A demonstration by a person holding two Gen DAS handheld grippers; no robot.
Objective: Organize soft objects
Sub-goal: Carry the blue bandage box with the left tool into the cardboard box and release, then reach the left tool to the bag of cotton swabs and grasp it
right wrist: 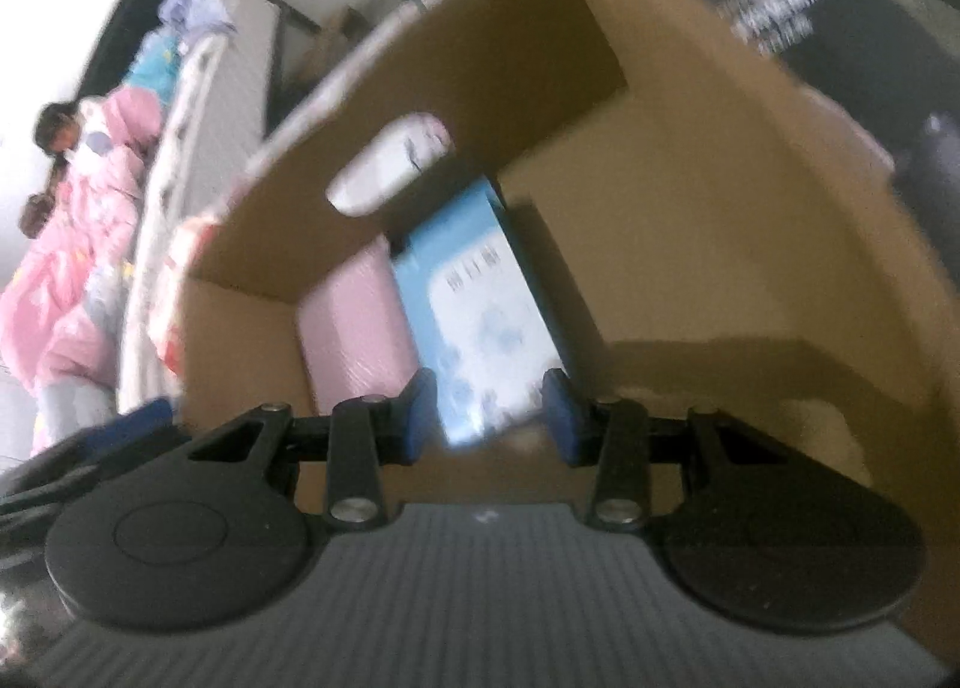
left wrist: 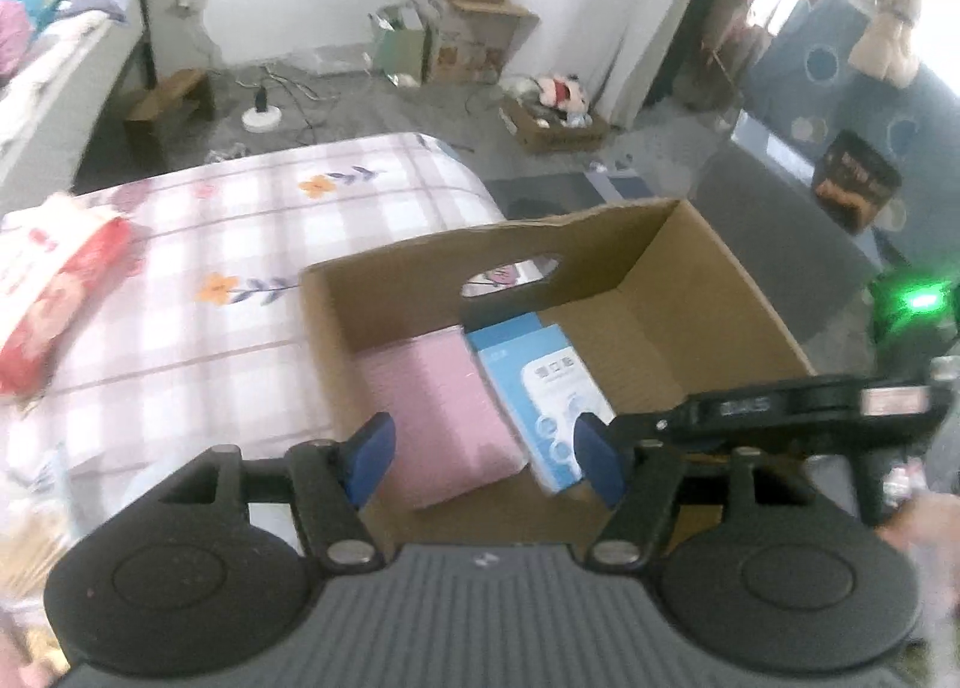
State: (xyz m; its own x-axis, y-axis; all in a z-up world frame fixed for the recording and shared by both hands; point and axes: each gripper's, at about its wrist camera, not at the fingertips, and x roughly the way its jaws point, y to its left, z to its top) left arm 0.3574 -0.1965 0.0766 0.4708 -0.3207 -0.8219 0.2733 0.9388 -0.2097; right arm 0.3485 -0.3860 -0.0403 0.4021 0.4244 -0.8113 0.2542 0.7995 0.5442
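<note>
An open cardboard box (left wrist: 690, 292) stands on the bed. A pink soft pack (left wrist: 444, 406) lies flat on its floor, and a light-blue pack (left wrist: 540, 370) sits beside it on the right. My left gripper (left wrist: 485, 460) hovers over the box's near edge, open, with nothing between its blue pads. In the right wrist view my right gripper (right wrist: 491, 418) reaches into the box (right wrist: 690, 244). Its pads are shut on the near end of the blue pack (right wrist: 480, 316), next to the pink pack (right wrist: 354, 328). Its black frame (left wrist: 780, 406) comes in from the right in the left wrist view.
The bed has a plaid floral sheet (left wrist: 252, 244). A red-and-white pack (left wrist: 54, 298) lies at its left, with blurred bags at the lower left. Beyond the bed the grey floor holds cardboard boxes (left wrist: 468, 22), cables and a box of toys (left wrist: 558, 112). A hand (left wrist: 918, 520) shows at the right.
</note>
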